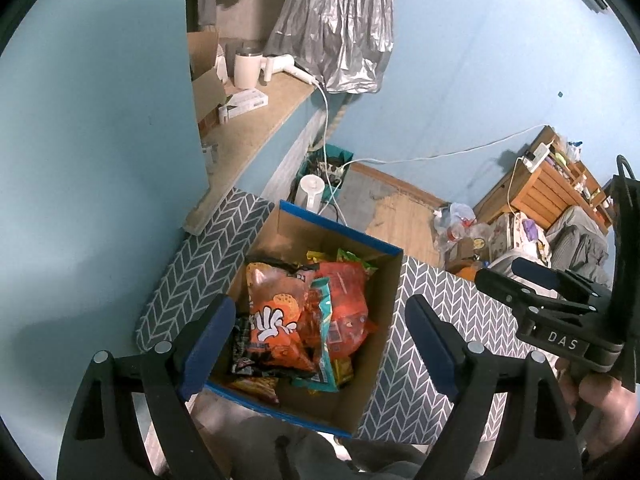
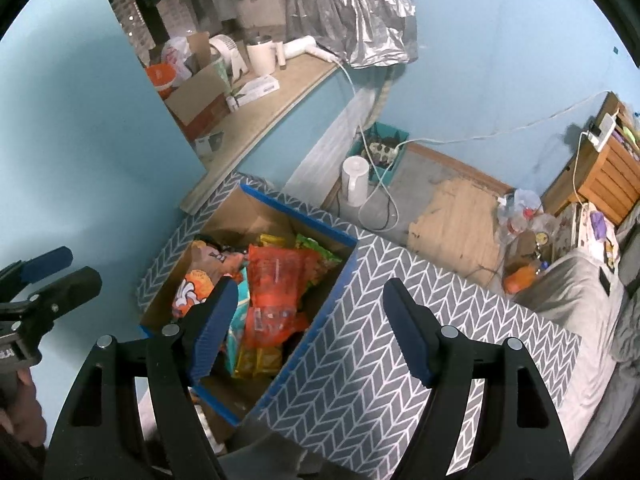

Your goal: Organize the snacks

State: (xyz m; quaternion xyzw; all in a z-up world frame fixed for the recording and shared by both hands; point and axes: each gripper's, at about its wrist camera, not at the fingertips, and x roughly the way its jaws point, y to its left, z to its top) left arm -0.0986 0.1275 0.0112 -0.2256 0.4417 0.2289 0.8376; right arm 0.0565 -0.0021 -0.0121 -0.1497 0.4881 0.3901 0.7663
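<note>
A pale beige countertop ledge (image 2: 276, 96) along the light blue wall (image 1: 100, 140) holds an open brown cardboard carton (image 2: 196, 96), a white cylindrical mug-like container (image 2: 262, 58), a white hair dryer (image 2: 304, 49) and a flat white rectangular packet (image 2: 256, 89), with a crinkled silver plastic sheet (image 1: 340, 28) hanging just above. On the floor below stand a white electric kettle (image 2: 356, 180) and, just behind it, a teal plastic bin (image 2: 386, 148) with white cables running into it. Farther right sit a slatted wooden crate shelf (image 1: 556, 184) and a heap of clear plastic bags (image 1: 460, 220), beside a grey bedsheet (image 2: 576, 292).

"DAS" in white letters on the right gripper (image 1: 520, 276); snack-bag lettering illegible.
</note>
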